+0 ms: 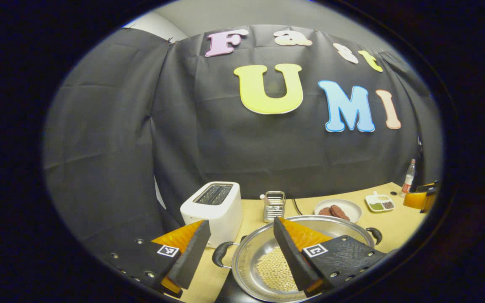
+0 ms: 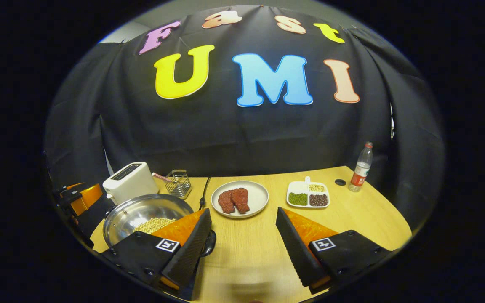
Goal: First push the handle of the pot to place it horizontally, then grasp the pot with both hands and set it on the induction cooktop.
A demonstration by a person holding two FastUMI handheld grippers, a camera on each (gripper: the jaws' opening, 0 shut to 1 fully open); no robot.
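Grippers both open: left gripper [image 1: 242, 252] straddles the round steel pot's [image 1: 267, 240] rim; right gripper [image 2: 242, 248] hovers over the wooden table [image 2: 352, 219]. White toaster [image 1: 213, 206], wire basket [image 1: 274, 206] and plate of red patties [image 2: 239, 198] crowd behind.

In the left gripper view, the left tool's [image 1: 242, 256] own fingers cover part of the pot [image 1: 263, 248], whose near rim is cut off at the picture's lower edge. The right tool [image 1: 421, 198] is clipped at the far right edge there. In the right gripper view, a finger [image 2: 187, 248] hides the pot's near side, and the contents of the wire holder [image 2: 179, 183] are too small to tell.
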